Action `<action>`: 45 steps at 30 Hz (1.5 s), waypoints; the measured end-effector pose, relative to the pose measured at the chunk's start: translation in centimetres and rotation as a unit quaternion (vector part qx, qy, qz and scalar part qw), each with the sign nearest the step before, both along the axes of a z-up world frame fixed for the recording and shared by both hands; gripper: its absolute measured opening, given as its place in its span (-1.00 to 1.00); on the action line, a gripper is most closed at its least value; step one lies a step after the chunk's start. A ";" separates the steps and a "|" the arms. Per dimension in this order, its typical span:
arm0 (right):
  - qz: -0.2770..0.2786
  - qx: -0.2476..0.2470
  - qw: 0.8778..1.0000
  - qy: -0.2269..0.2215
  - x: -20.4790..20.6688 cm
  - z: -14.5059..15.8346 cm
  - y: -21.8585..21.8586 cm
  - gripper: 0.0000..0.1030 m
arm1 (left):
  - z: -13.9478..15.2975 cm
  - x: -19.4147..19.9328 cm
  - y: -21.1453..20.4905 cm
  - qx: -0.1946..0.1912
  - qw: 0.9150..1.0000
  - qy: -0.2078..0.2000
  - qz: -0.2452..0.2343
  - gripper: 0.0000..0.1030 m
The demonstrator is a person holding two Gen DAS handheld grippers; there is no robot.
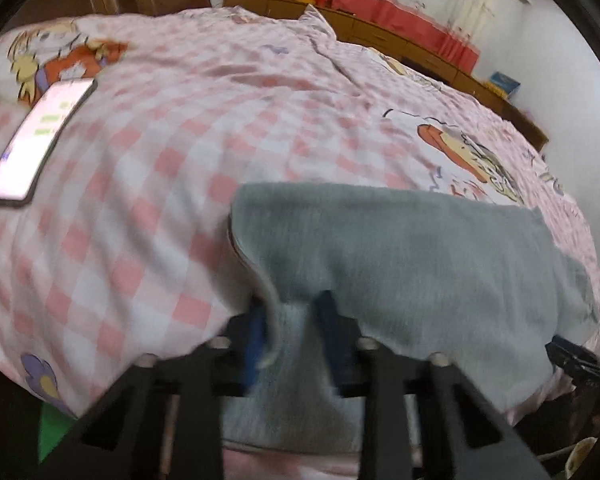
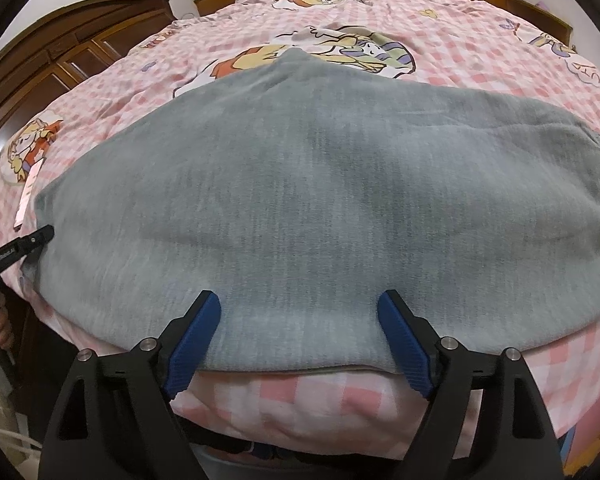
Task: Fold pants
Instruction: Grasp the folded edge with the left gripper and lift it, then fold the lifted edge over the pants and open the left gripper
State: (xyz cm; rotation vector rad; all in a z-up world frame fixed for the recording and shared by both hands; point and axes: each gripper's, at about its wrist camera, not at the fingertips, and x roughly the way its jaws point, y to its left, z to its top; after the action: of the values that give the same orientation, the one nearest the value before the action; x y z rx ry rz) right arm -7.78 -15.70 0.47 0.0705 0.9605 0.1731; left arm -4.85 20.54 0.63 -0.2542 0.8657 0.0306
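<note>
Phone point(image 1: 40, 142) lies far left on the bed point(image 1: 148, 184), screen lit, well apart from the pants point(image 1: 412, 256).

Left tongs point(image 1: 292, 320): blue fingers point(image 1: 256, 344) nearly together, with a fold of the pants' left edge running between them. Looks pinched, though the frame is blurred there. From that edge the grey cloth spreads right and away across the checked cover. Right tongs' tip point(image 1: 572, 356) shows at the far right edge of the left view, touching the pants' near right corner.

Right view: left tongs point(image 2: 40, 236) poke in at the left, tip against the pants' point(image 2: 320, 184) left edge; whether the fingers are apart or together can't be told from this angle. Pants lie flat across the near part of the bed point(image 2: 480, 32), elastic waistband at the right end. Right tongs point(image 2: 300, 320) are wide apart, gripping nothing, fingers point(image 2: 196, 340) resting on the pants' near hem, cloth filling the gap between them. Hem sits at the bed's near edge.
</note>
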 end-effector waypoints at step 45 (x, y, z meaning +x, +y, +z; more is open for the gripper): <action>0.133 0.155 0.979 0.018 2.2 4.9 4.4 0.60 | 6.4 -2.5 -11.1 -0.002 0.995 -0.032 -0.093 0.31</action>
State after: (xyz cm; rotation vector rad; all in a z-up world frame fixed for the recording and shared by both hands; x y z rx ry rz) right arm -5.59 -11.29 5.38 0.2338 0.9696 0.5697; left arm -7.35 9.44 7.01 -0.1778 0.8221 -0.1517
